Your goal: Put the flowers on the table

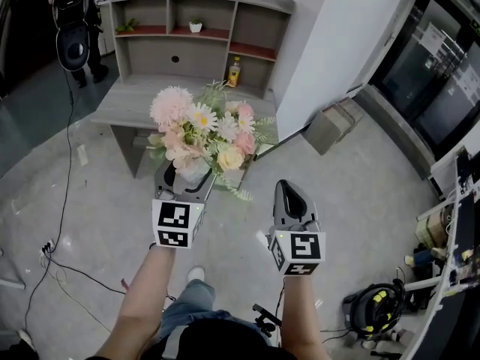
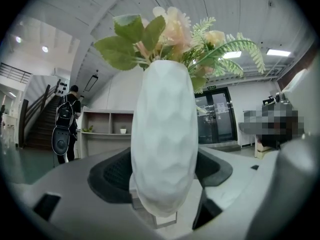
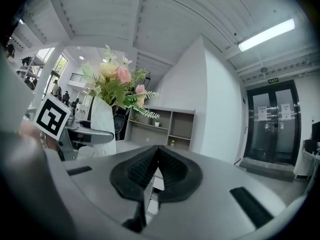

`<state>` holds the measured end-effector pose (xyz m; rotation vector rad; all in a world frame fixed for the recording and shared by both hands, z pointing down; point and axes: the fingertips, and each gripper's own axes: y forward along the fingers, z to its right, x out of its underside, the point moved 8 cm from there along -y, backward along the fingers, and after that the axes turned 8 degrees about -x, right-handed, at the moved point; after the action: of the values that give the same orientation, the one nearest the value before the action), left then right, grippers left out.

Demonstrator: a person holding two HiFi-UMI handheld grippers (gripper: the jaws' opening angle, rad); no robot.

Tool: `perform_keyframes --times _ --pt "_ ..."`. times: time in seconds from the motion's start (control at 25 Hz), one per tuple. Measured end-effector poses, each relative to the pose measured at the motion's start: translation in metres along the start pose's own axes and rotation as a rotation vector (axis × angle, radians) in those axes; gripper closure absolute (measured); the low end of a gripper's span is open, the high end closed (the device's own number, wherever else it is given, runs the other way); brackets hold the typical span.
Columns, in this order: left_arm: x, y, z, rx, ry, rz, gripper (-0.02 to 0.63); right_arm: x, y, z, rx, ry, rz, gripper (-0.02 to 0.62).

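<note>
Head view, read from left to right. A person with a backpack [image 1: 75,28] stands off the far left corner of the table [image 1: 127,103], a grey desk with a shelf unit along its back edge. The shelves hold a small potted plant [image 1: 195,25] and a yellow bottle [image 1: 235,72], while the tabletop below them looks bare.

My left gripper [image 1: 187,180] has its jaws spread wide and pressed against both sides of the white vase [image 1: 192,171]. The vase stands upright, with the flowers [image 1: 206,133] fanning out above it. In the left gripper view the vase [image 2: 162,134] fills the gap between the pads, and the table appears beyond it.

The bouquet is in the air, short of the tabletop's near edge and toward its right corner. I judge that the table lies straight ahead of the loaded gripper, so the coming move is forward and then down, keeping the vase's long axis vertical.

My right gripper [image 1: 289,187] is beside it and well apart, with its jaws together on nothing [image 3: 152,171].

A cardboard box [image 1: 334,122] sits on the floor off the table's right end, clear of the path. I see nothing between the vase and the tabletop.
</note>
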<state>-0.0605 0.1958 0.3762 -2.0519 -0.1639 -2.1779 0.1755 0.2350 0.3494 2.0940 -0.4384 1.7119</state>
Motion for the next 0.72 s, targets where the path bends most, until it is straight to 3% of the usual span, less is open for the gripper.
perform_keyframes --times 0.36,0.72 --pt "-0.001 0.093 -0.047 0.034 -0.009 0.014 0.236 -0.011 0.092 0.015 0.039 0.005 0.005 0.58" --pt "0.001 0.137 -0.058 0.069 -0.005 0.028 0.236 -0.002 0.126 0.024 0.061 0.017 -0.018 0.58"
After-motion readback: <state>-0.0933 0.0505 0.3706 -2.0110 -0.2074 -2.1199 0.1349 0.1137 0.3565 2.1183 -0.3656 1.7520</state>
